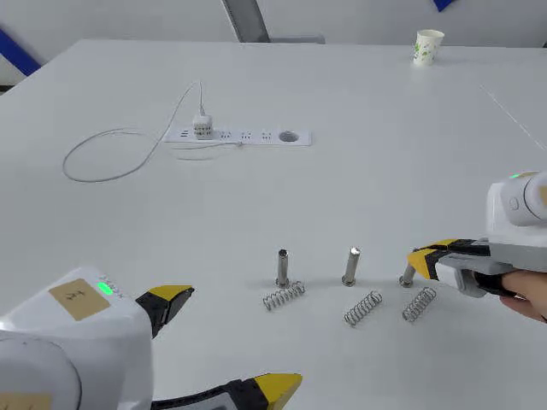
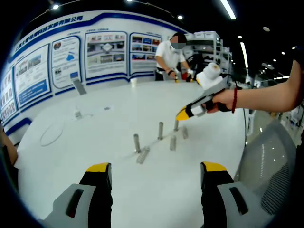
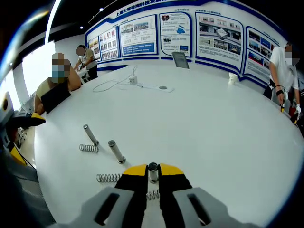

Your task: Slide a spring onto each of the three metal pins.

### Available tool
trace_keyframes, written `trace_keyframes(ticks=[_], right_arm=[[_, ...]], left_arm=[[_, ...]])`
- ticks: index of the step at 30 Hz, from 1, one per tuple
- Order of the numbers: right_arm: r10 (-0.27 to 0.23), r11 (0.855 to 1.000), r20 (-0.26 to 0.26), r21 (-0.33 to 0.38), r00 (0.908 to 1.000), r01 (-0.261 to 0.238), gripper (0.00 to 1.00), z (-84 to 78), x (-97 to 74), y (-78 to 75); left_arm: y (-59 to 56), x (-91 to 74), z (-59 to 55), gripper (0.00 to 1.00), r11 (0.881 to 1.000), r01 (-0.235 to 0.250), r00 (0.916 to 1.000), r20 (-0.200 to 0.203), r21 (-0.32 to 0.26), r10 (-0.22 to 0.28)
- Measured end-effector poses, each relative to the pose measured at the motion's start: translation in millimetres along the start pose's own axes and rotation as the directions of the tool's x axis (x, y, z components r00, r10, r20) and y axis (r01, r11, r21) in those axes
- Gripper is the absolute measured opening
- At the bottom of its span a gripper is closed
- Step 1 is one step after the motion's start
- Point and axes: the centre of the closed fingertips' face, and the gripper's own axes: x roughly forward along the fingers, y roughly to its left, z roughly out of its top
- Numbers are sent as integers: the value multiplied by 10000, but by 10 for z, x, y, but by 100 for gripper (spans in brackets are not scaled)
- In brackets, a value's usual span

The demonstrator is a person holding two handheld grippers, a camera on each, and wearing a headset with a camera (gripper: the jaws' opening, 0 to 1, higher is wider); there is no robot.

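Head view: three pins (image 1: 352, 266) stand upright in a row on the white desk (image 1: 359, 179), a spring (image 1: 362, 307) lying flat beside each, with the right gripper (image 1: 417, 265) at the rightmost pin (image 1: 407, 277). Left gripper view: the left gripper (image 2: 156, 173) has its fingers spread wide, holding nothing, well back from the pins. Right gripper view: fingers pinched snug around that pin's top.

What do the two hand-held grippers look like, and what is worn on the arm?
Both grippers have white housings, black jaws with yellow tips and a green light. The left gripper carries a tan sticker with a small mark. A red band is worn on the wrist behind the right gripper.
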Motion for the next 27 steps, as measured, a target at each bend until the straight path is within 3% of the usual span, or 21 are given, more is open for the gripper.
trace_keyframes(ticks=[8, 18, 27], right_arm=[[41, 10000, 68, 4, 10000, -41, 13, -7, -34, 8], [-31, 9999, 766, 106, 9971, 23, 25, 103, -193, 5], [505, 9986, 1450, 60, 9881, -519, 38, 173, -355, 121]], left_arm=[[3, 10, 43, 78, 9999, -2, 9999, 128, 128, 0], [40, 53, 21, 75, 9992, 39, 10000, -68, 407, -36], [100, 147, 2, 69, 9984, 153, 9998, -149, 540, -145]])
